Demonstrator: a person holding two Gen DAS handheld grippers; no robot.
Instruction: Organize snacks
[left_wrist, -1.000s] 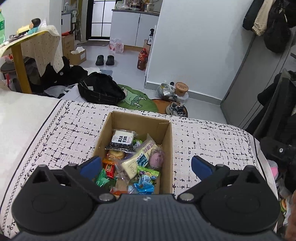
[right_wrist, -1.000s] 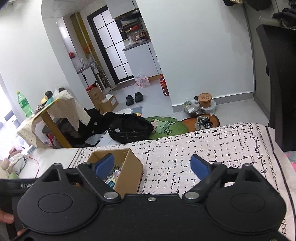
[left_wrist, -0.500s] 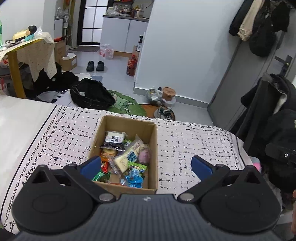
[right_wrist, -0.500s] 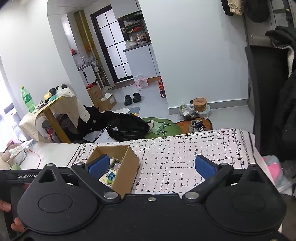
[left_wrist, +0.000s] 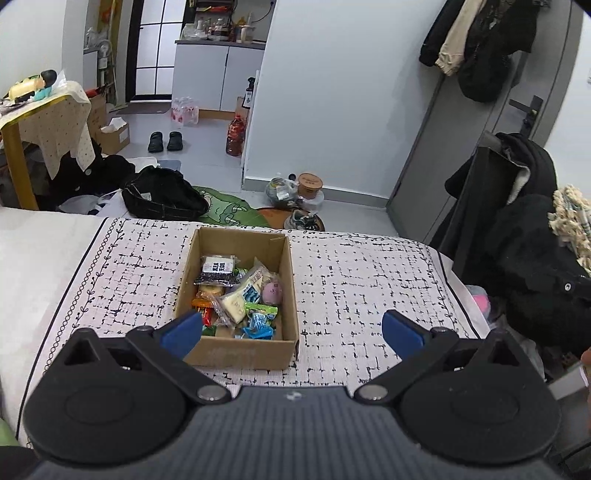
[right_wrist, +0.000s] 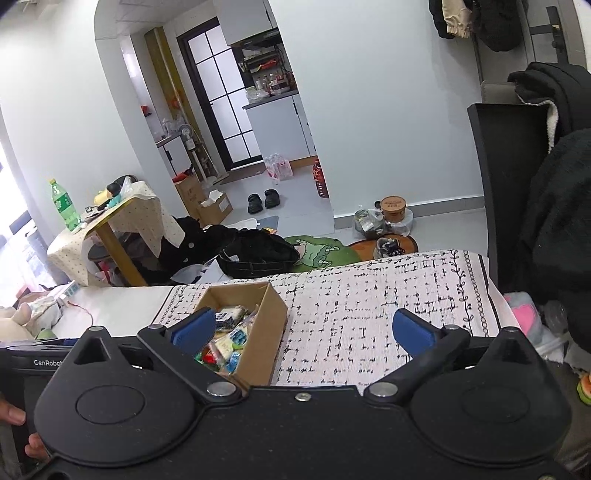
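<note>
Left wrist: patterned bedcover (left_wrist: 369, 280), cluttered floor (left_wrist: 207, 147)

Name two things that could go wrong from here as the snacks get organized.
The snack packets lie heaped and overlapping in the cardboard box, so a grab may catch two at once. The box sits on a soft patterned bedspread, so it might slide or tip if a gripper nudges its wall.
</note>
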